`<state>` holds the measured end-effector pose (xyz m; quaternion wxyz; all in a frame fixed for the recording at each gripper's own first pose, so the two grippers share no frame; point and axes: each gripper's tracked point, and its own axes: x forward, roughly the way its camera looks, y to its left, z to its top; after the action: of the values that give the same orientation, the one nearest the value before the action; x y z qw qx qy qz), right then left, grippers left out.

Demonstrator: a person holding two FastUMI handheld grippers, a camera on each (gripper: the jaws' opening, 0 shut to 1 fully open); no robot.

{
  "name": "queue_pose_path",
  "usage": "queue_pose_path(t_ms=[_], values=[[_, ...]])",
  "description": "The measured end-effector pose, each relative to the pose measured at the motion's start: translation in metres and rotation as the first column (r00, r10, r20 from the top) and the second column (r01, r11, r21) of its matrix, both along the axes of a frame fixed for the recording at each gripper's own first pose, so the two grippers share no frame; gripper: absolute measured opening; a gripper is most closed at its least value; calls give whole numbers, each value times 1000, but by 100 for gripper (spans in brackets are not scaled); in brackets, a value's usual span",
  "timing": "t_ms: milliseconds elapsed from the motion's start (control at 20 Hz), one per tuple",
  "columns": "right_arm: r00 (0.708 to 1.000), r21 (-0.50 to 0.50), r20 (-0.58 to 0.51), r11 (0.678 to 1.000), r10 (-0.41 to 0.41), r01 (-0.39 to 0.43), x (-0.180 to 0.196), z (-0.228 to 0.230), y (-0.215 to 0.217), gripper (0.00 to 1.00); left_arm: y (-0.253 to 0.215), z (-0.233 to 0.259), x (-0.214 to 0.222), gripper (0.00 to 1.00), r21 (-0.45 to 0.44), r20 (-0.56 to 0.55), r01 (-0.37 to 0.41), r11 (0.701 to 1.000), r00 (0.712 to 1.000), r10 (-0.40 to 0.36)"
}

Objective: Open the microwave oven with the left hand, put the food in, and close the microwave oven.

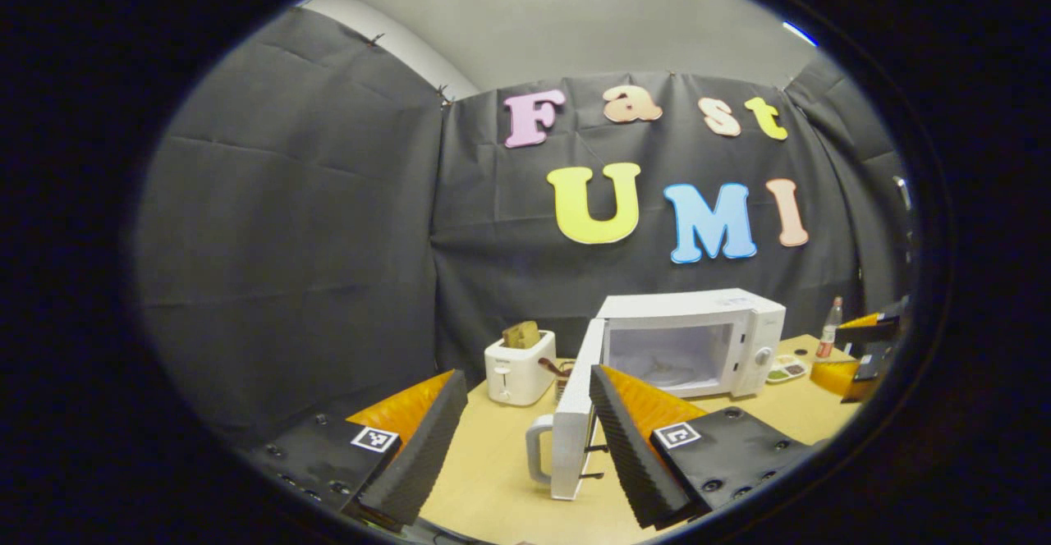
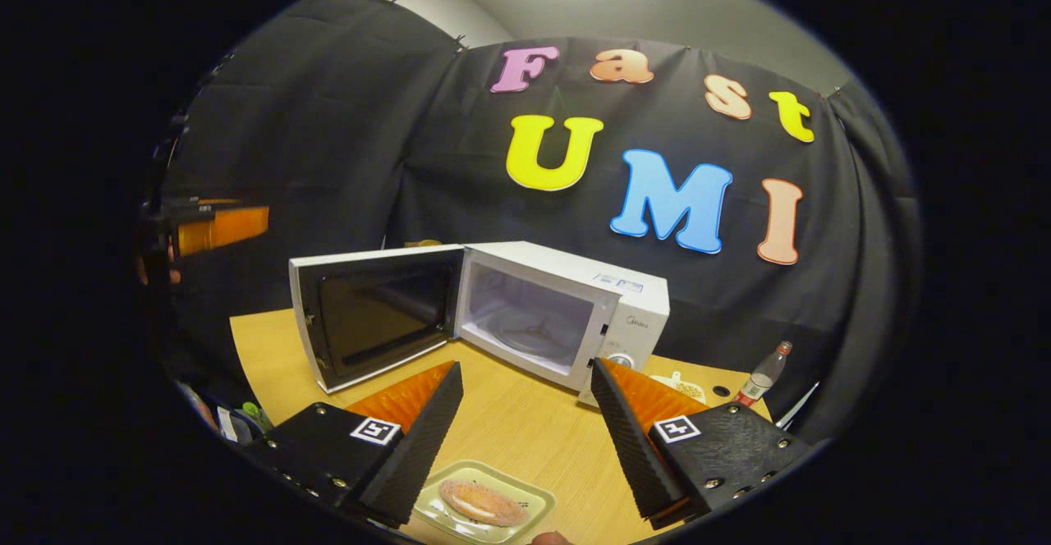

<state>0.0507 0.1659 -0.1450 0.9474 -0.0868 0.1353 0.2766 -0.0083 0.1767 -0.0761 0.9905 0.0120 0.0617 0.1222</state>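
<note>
Pale wood-grain bench [image 2: 525, 430], smooth with a soft sheen. White microwave oven [image 2: 566, 290] in smooth, glossy painted casing; dark glossy window in its open door [image 2: 374, 319]; clear glass turntable inside. Black ribbed pads, matt and rough, on the right claw [image 2: 525, 430] and left claw [image 1: 525, 422], backed by glossy orange translucent plastic and matt black textured plates with small metal screws. Shallow pale-green tray [image 2: 484, 504], smooth and faintly glossy, under a grainy pinkish patty. White toaster [image 1: 519, 368] in smooth shiny plastic. Creased matt black cloth on the wall [image 1: 312, 225].
</note>
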Motion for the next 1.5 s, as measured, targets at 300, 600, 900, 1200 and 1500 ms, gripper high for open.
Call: queue_pose_path(t_ms=[300,600,900,1200,1500], values=[[980,-146,-58,970,188,-195,-23,-60,0,97,-37,43,-11,97,-1,67,-10,1000,998,10],[939,-244,-150,909,310,-339,-41,-117,-11,97,-39,52,-31,97,0,77,-77,997,994,77],[897,-270,-253,864,362,-425,-60,-156,-14,97,-35,62,-48,97,-4,87,-143,990,986,143],[882,-294,-290,843,371,-451,-57,-181,-14,97,-44,73,-58,97,26,98,-192,981,977,189],[856,-289,-331,820,398,-494,-58,-195,-13,88,-66,86,-61,97,63,119,-205,977,973,197]])
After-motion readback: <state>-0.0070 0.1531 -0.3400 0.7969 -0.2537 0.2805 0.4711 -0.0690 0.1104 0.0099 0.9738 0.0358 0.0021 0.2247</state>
